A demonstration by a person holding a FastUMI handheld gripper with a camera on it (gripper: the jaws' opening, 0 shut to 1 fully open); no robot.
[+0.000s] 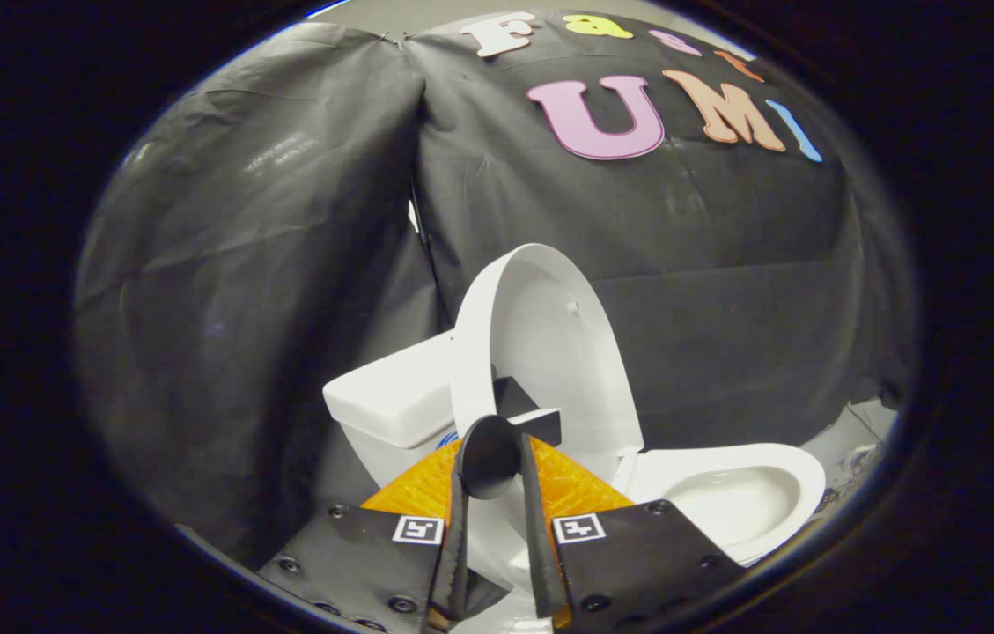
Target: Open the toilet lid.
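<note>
Toilet (725,502): bowl exposed beside the tank (395,401) | Toilet lid (549,343): raised nearly upright against the tank, so opening looks almost complete | Gripper (497,462): fingers close together at the lid's edge; whether they grip it cannot be told

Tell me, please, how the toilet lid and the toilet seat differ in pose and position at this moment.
The toilet lid stands raised, nearly upright, near the tank; the toilet seat lies flat on the bowl. The lid shows its inner face; the seat shows its top ring with the open bowl inside. The lid's edge sits between the gripper jaws, which are closed around a black tab there; the seat lies off to one side, untouched. Both are white and glossy.
</note>
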